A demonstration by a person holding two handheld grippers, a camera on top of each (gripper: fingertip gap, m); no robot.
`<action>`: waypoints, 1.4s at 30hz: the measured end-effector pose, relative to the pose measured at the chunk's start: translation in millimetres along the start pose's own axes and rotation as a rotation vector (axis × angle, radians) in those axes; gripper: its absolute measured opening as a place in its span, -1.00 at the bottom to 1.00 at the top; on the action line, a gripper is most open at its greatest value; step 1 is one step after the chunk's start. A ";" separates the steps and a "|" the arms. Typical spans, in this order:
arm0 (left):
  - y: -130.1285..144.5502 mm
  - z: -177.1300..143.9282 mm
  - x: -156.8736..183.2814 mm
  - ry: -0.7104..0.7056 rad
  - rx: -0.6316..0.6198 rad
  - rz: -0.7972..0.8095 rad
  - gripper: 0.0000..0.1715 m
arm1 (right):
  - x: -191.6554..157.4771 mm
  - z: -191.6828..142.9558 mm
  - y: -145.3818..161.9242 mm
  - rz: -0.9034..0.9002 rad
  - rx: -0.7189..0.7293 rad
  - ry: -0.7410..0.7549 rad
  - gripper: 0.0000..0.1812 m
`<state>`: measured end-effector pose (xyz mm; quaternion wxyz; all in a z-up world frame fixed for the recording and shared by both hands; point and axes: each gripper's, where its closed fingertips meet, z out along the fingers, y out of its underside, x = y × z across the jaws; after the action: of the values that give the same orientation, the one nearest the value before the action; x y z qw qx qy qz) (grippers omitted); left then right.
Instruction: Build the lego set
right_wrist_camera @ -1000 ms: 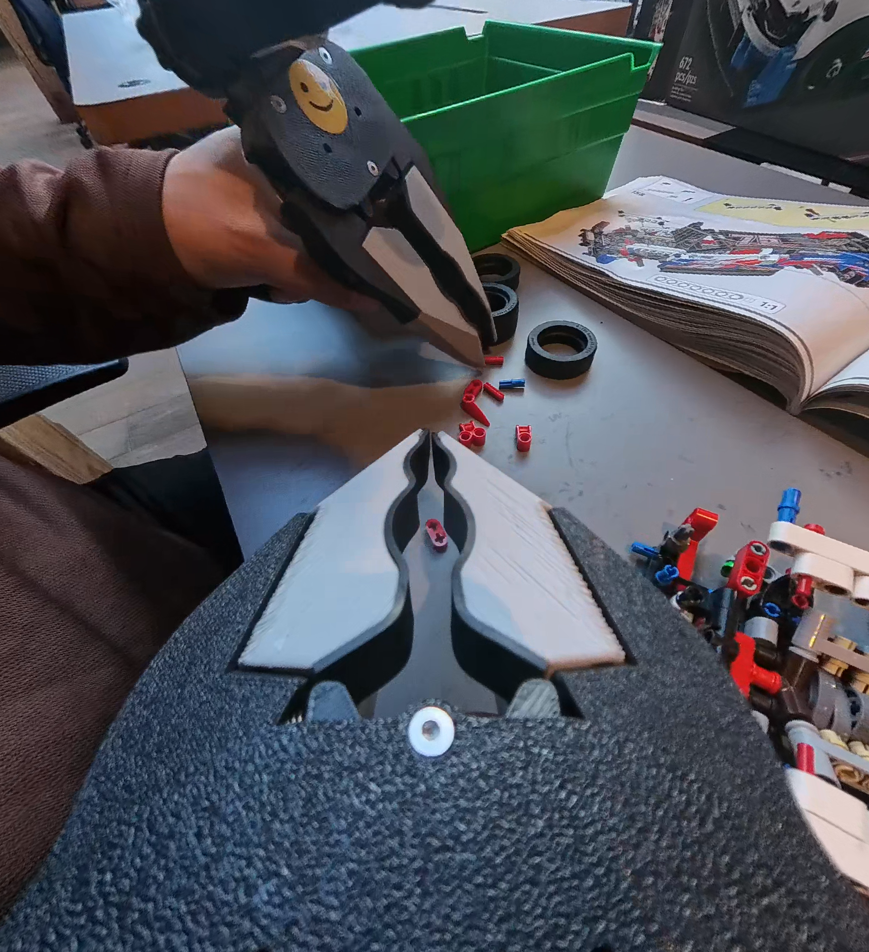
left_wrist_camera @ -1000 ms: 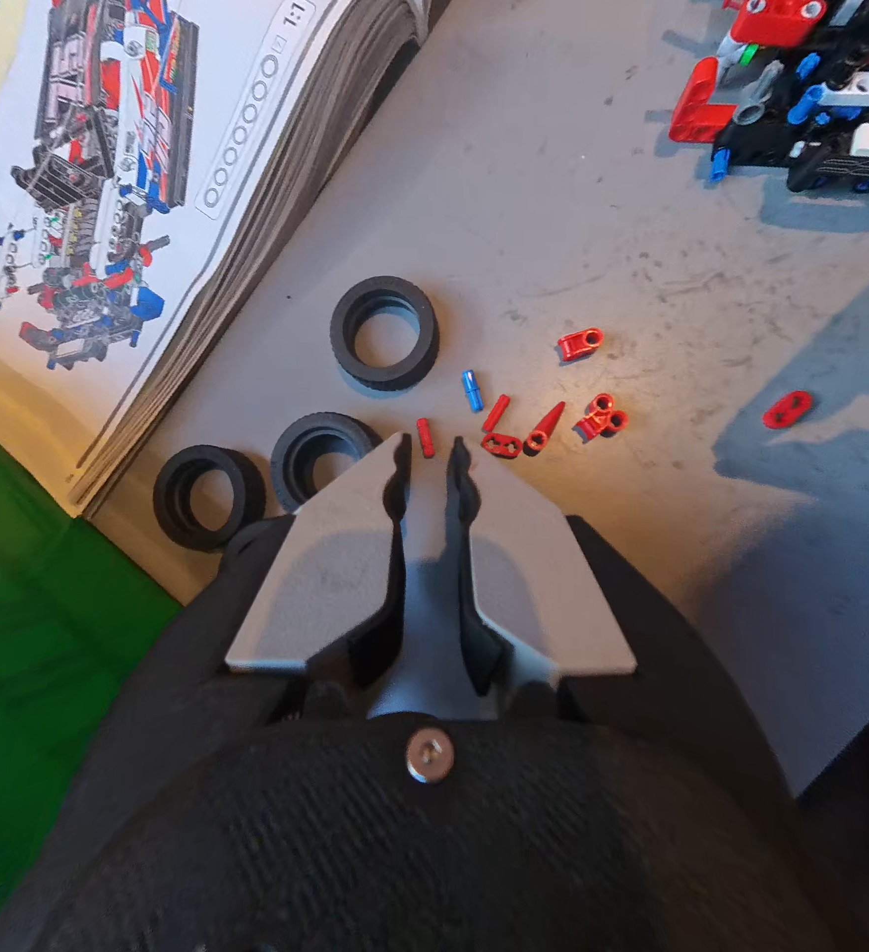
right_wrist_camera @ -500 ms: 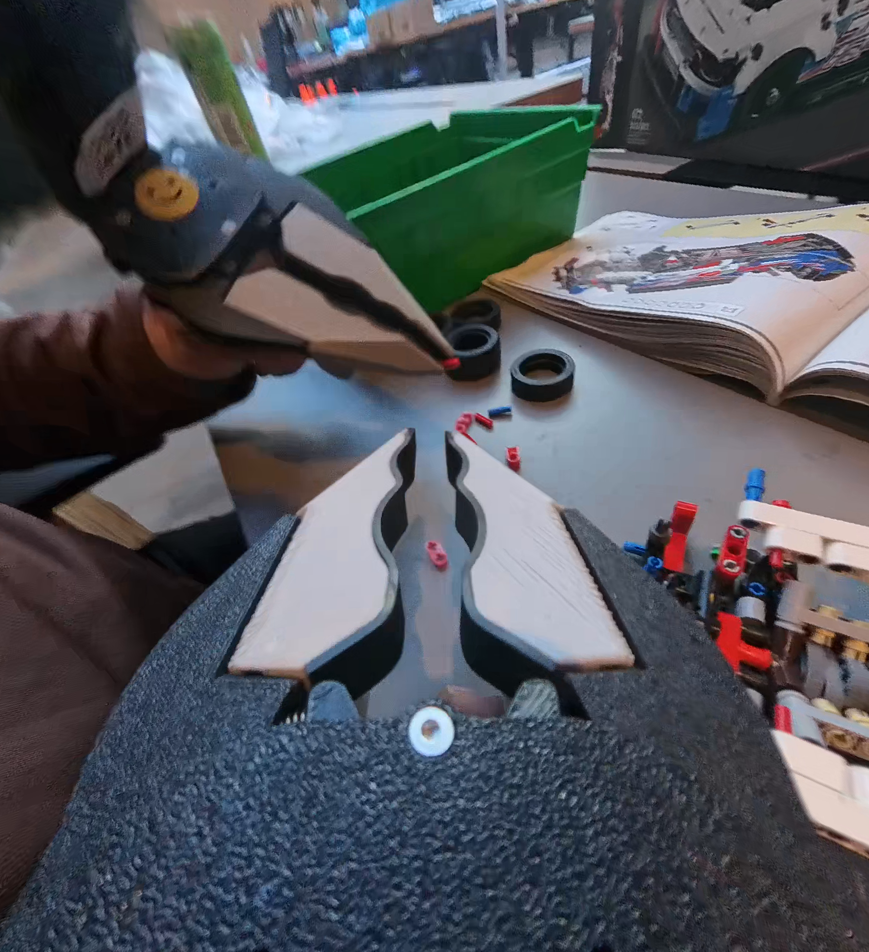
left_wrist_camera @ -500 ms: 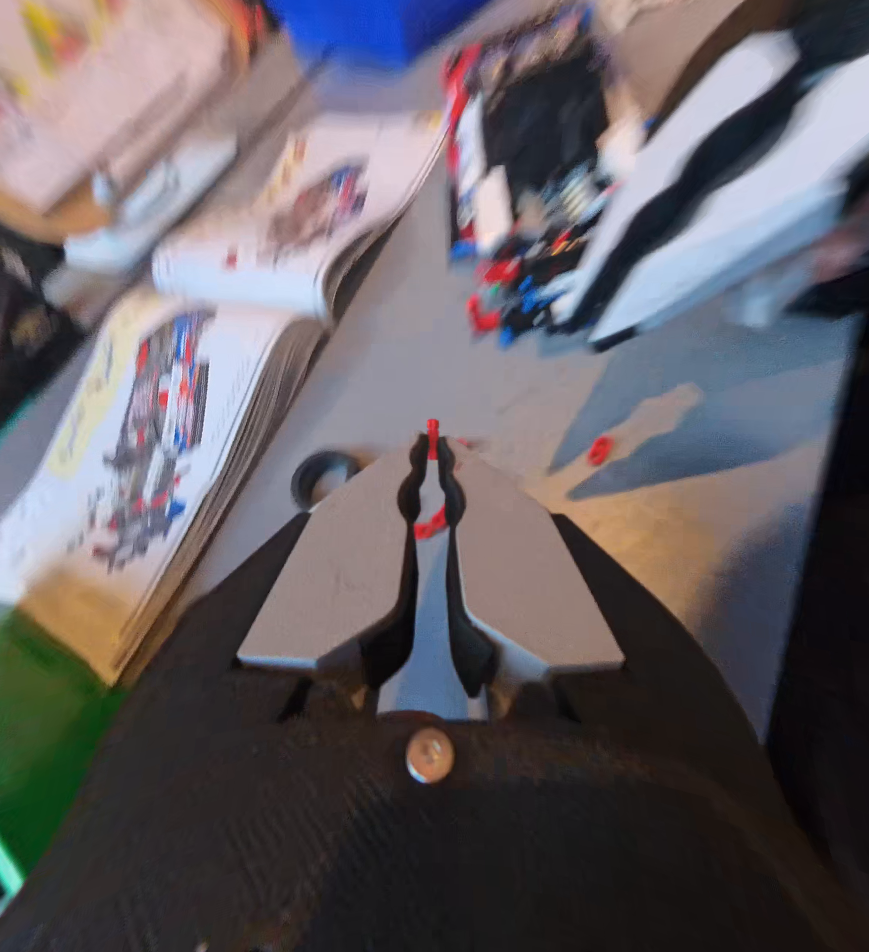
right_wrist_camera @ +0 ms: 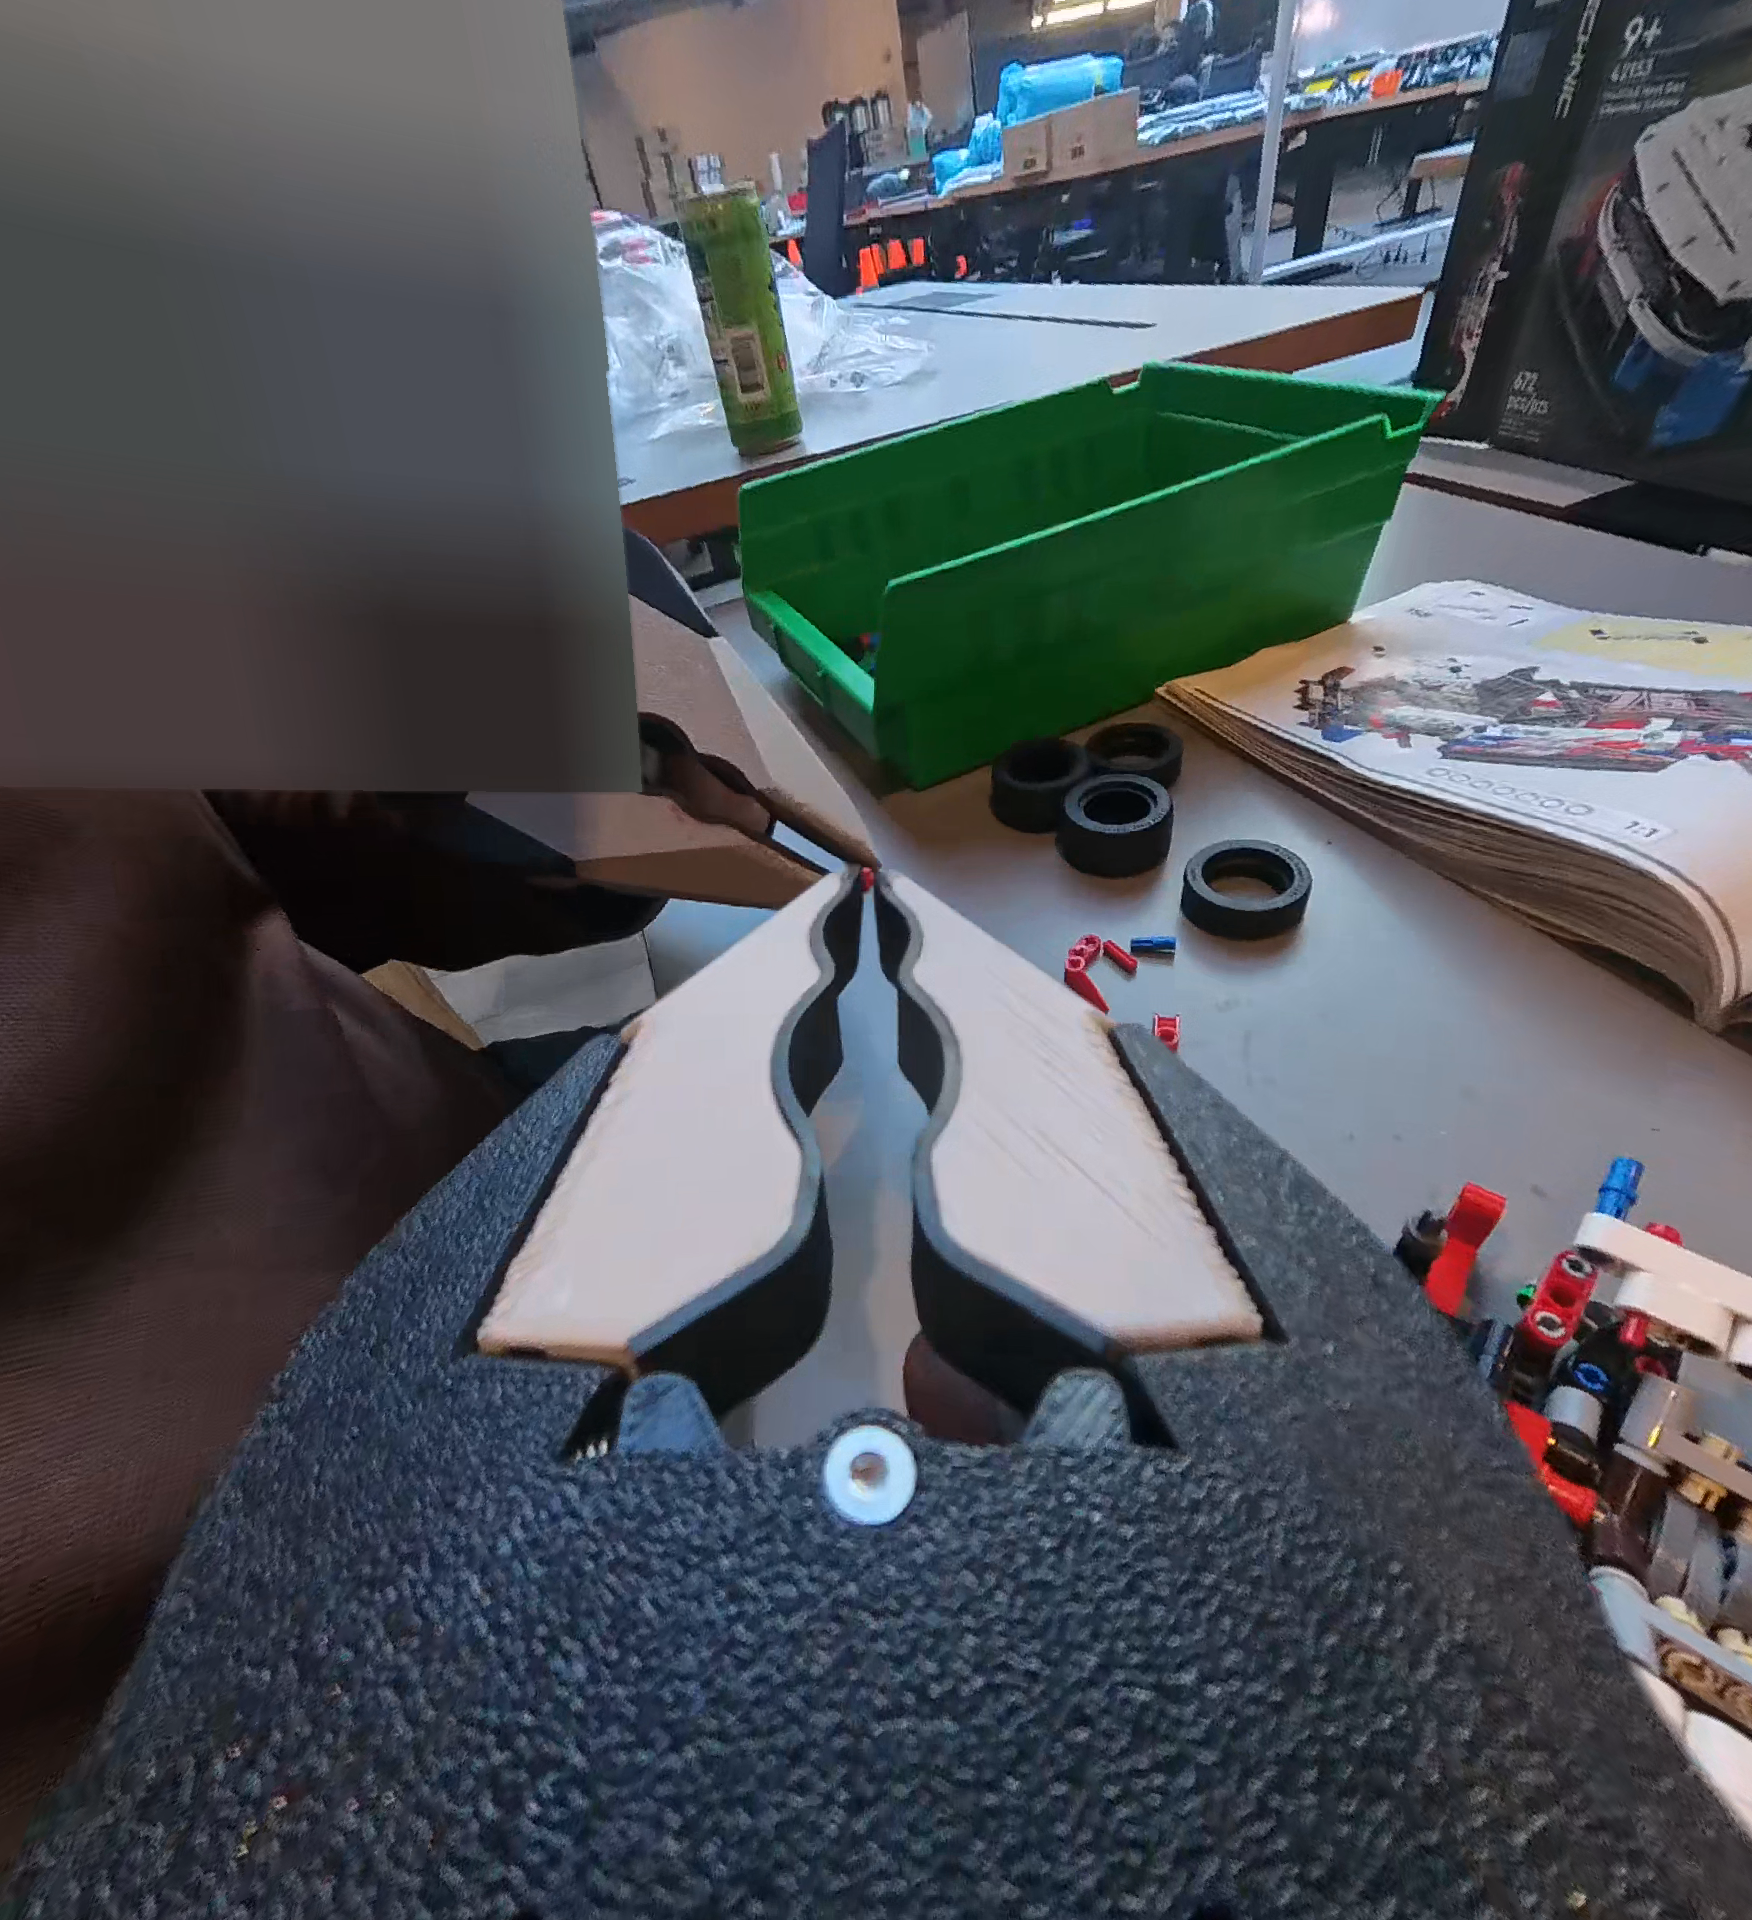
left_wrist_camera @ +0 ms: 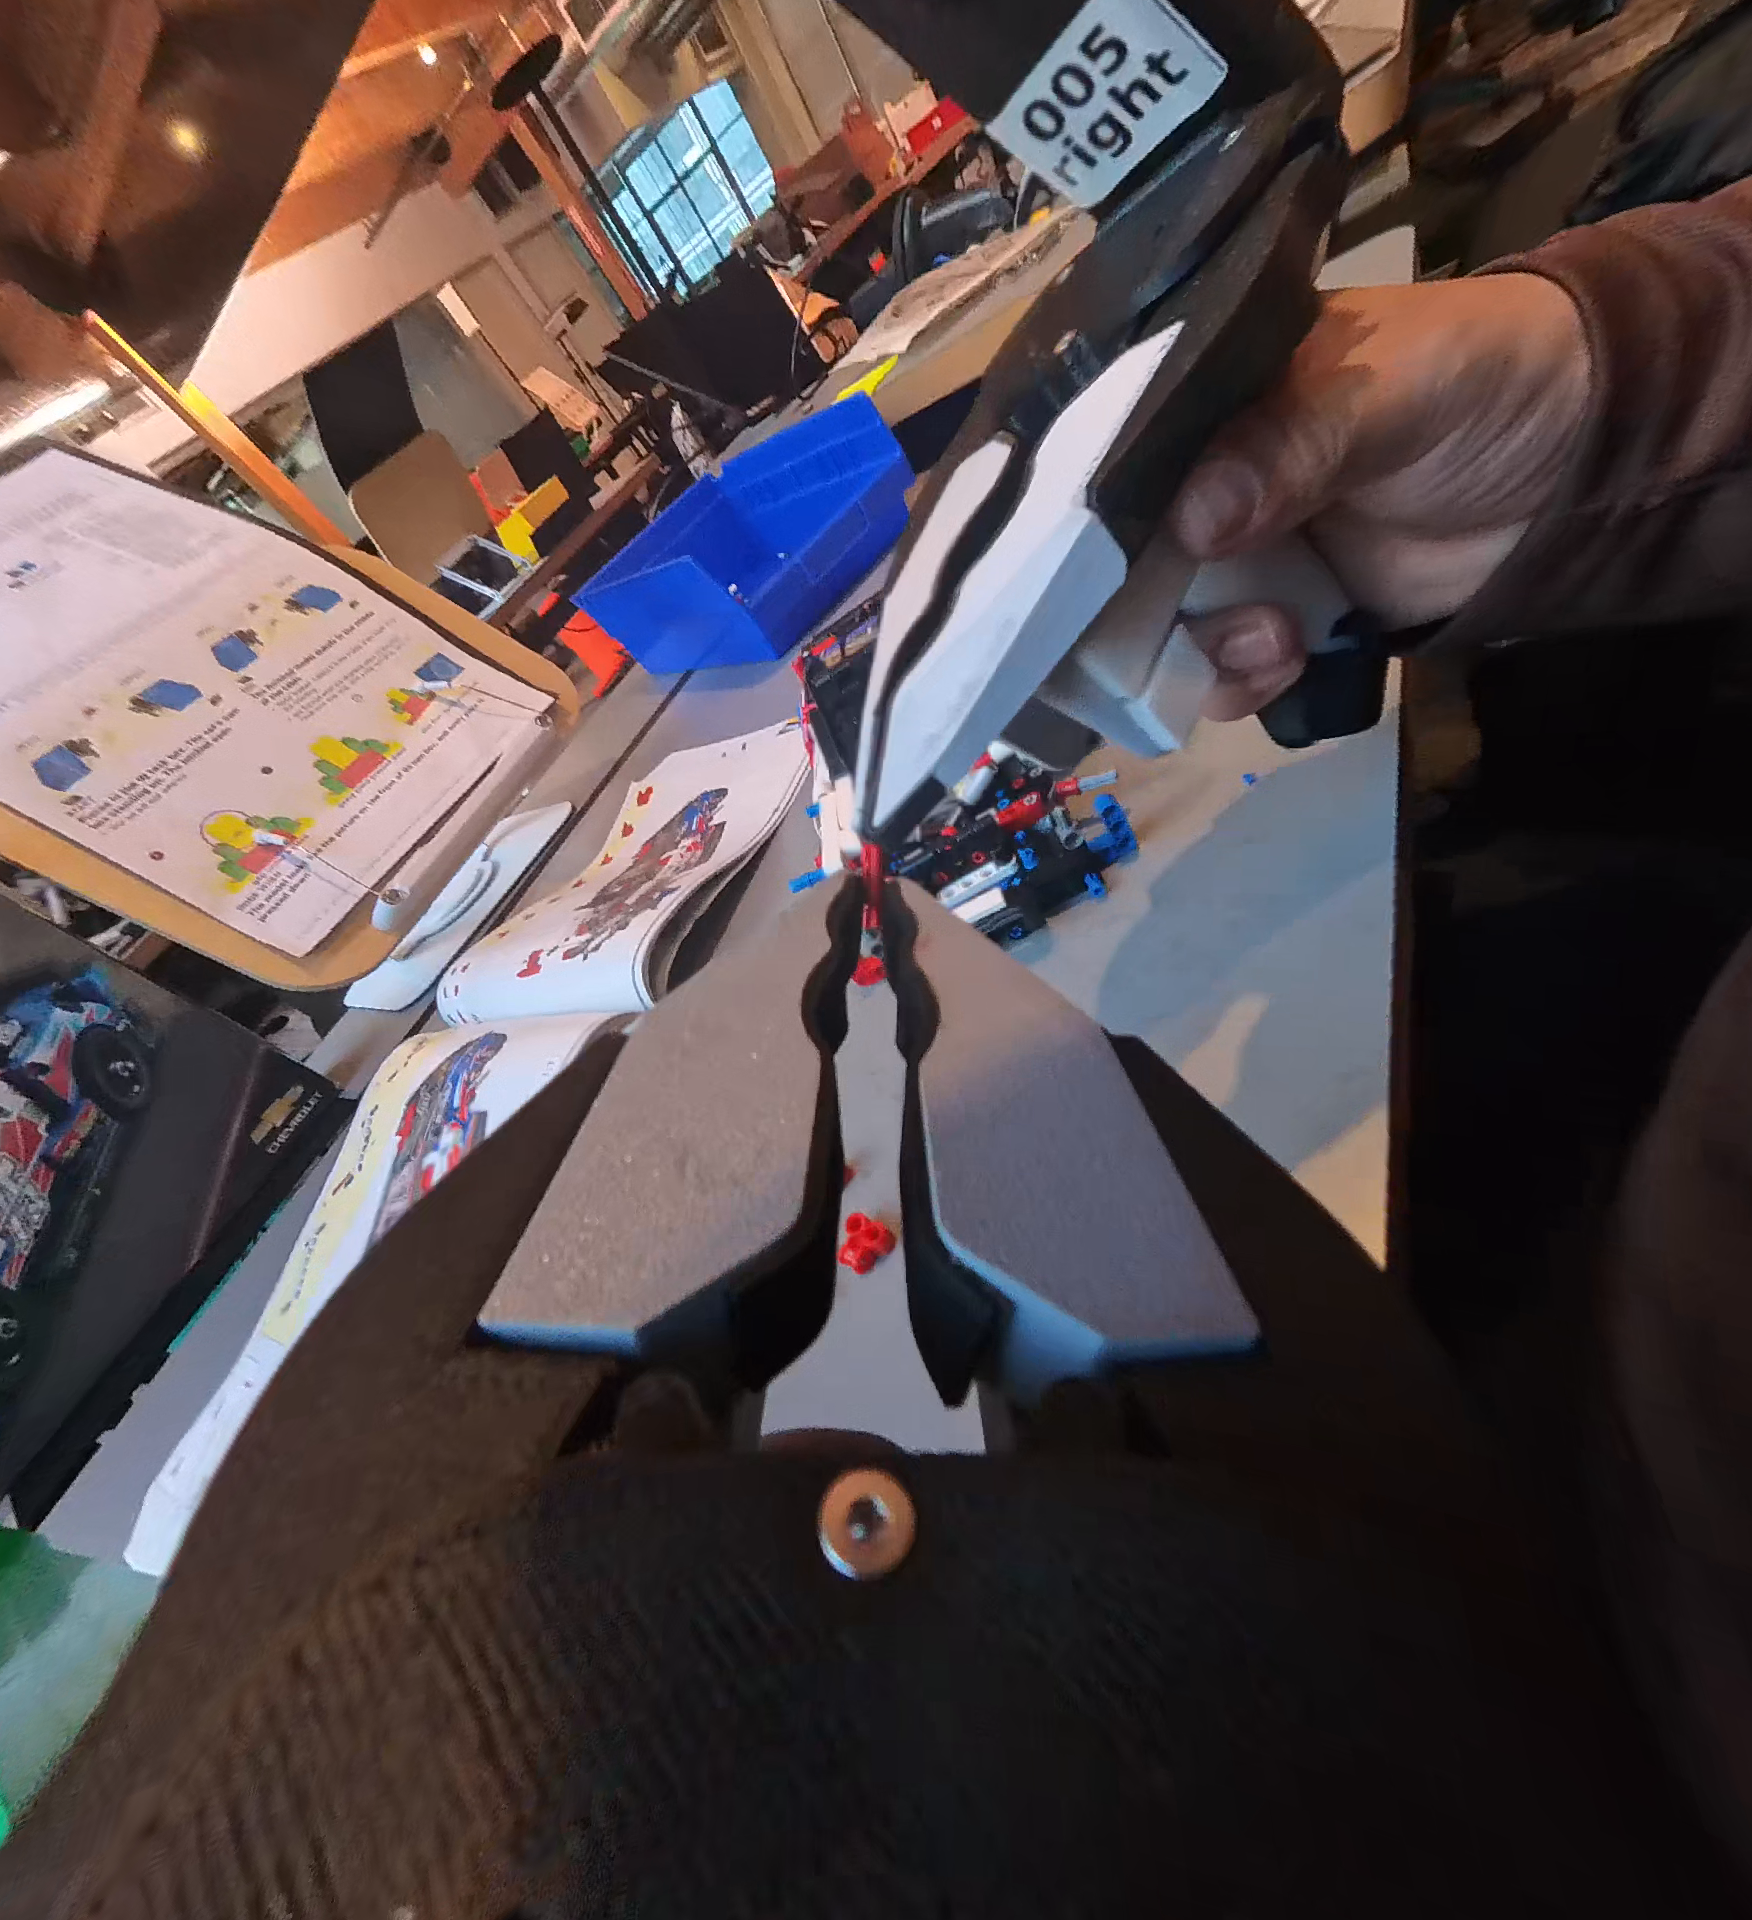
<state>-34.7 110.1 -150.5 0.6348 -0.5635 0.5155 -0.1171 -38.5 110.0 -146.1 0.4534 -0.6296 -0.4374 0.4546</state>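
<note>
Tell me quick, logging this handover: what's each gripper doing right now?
Left gripper: shut on the small red pin.
Right gripper: tips nearly closed at the same red pin; whether it grips cannot be told.

Both tools are raised tip to tip, left tool [left_wrist_camera: 870, 902] and right tool [right_wrist_camera: 864, 881] apparently nearly closed.

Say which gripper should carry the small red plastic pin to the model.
Probably the right gripper: it meets the small red plastic pin held by the left gripper, and the half-built model lies beside it.
</note>
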 end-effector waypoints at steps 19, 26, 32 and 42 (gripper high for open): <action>-2.8 1.4 8.9 0.002 0.055 0.001 -1.00 | -5.5 -1.1 6.8 -0.034 -0.081 -0.011 -0.95; 7.8 3.4 12.5 0.047 0.020 -0.095 -1.00 | -1.7 1.9 17.2 -0.038 -0.152 0.006 -0.96; 53.8 10.0 18.9 0.292 -0.218 -0.361 -0.80 | 18.0 -6.6 45.5 -0.044 -0.314 0.082 -0.96; 104.8 26.7 41.5 0.478 -0.480 -0.383 -0.66 | 30.6 -2.7 90.7 -0.064 -0.497 0.130 -0.95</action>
<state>-40.7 131.1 -264.2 0.3135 -0.7388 0.5473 -0.2374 -17.1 120.3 -238.9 0.3263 -0.7354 -0.5253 0.2772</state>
